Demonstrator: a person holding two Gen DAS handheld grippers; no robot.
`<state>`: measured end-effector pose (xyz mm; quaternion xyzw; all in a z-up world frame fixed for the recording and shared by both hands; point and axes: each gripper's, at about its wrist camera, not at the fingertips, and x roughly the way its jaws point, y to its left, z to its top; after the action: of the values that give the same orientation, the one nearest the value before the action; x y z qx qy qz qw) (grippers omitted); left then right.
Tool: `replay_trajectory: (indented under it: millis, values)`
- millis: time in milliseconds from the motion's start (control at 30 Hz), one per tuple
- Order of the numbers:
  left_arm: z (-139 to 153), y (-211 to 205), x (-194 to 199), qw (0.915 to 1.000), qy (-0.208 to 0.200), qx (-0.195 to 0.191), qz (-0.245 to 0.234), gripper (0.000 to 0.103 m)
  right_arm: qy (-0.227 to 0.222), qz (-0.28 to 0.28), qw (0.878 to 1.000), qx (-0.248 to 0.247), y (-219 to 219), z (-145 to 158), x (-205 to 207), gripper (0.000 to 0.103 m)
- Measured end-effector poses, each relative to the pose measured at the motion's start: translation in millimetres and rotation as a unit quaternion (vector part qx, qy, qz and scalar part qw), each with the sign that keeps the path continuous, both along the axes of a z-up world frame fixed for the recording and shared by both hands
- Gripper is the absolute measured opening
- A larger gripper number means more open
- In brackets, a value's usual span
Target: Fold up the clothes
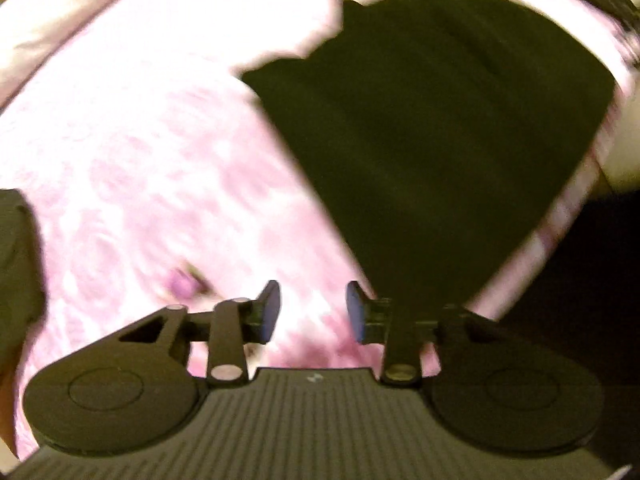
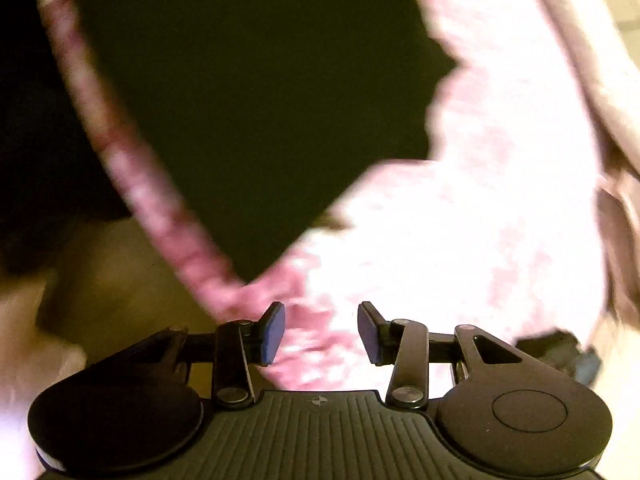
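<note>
A dark garment (image 1: pixel 432 132) — olive-black in this light, plain, with no print that shows — lies spread flat on a pink floral bed cover (image 1: pixel 132 168). In the left wrist view it fills the upper right of the frame: its far edge is ragged and stepped against the pink, its left edge runs straight down toward the tool, and it narrows to a corner just beside the right-hand pad. In the right wrist view the same dark garment (image 2: pixel 248 112) fills the upper middle, tapering to a point ahead of the tool, with a jagged edge on its right side. Both views are blurred, so seams and folds cannot be made out

The left tool (image 1: pixel 313 310) hangs over the pink cover with its blue pads spread apart and nothing between them. The right tool (image 2: pixel 321 332) is likewise spread, its pads empty, above the cover near the garment's point — touching or not, I cannot tell

The bed cover (image 2: pixel 500 240) is washed out by strong light. A pink patterned border strip (image 2: pixel 132 168) runs along the garment's left side in the right wrist view; beyond it the room is dark, with a pale floor or wall low on the left. A small purple blotch (image 1: pixel 182 282) sits on the cover left of the left tool
</note>
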<state>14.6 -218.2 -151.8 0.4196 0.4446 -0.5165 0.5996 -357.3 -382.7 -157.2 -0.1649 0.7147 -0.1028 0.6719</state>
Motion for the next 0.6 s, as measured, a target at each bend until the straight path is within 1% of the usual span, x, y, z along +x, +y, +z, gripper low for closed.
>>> replay_trajectory:
  millis: [67, 133, 200, 233, 267, 333, 400, 467, 533, 600]
  values:
    - [5, -16, 27, 0.9988, 0.005, -0.020, 0.044, 0.034, -0.040, -0.038, 0.998, -0.008, -23, 12, 22, 0.043]
    - [4, -39, 47, 0.9960, 0.019, -0.042, 0.077, 0.035, -0.100, -0.093, 0.990, 0.018, -52, 22, 50, 0.043]
    - [-2, -62, 66, 0.9920, 0.040, -0.061, 0.104, 0.038, -0.164, -0.151, 0.973, 0.054, -83, 32, 77, 0.043]
    - [-5, -72, 77, 0.9895, 0.050, -0.069, 0.117, 0.039, -0.186, -0.175, 0.964, 0.075, -98, 30, 89, 0.043]
    - [-11, -82, 87, 0.9867, 0.062, -0.075, 0.130, 0.041, -0.201, -0.193, 0.956, 0.095, -110, 34, 104, 0.043]
    - [-27, -101, 104, 0.9808, 0.087, -0.079, 0.156, 0.042, -0.231, -0.225, 0.937, 0.134, -138, 28, 127, 0.044]
    - [-37, -106, 114, 0.9738, 0.108, -0.084, 0.181, 0.042, -0.243, -0.256, 0.921, 0.166, -162, 13, 144, 0.044]
    - [-45, -114, 123, 0.9668, 0.131, -0.085, 0.202, 0.042, -0.241, -0.294, 0.905, 0.191, -186, -6, 155, 0.044]
    - [-57, -119, 127, 0.9644, 0.139, -0.075, 0.212, 0.042, -0.237, -0.325, 0.891, 0.208, -204, -24, 159, 0.044]
    - [-67, -124, 130, 0.9645, 0.142, -0.059, 0.215, 0.042, -0.242, -0.354, 0.874, 0.228, -217, -38, 156, 0.044]
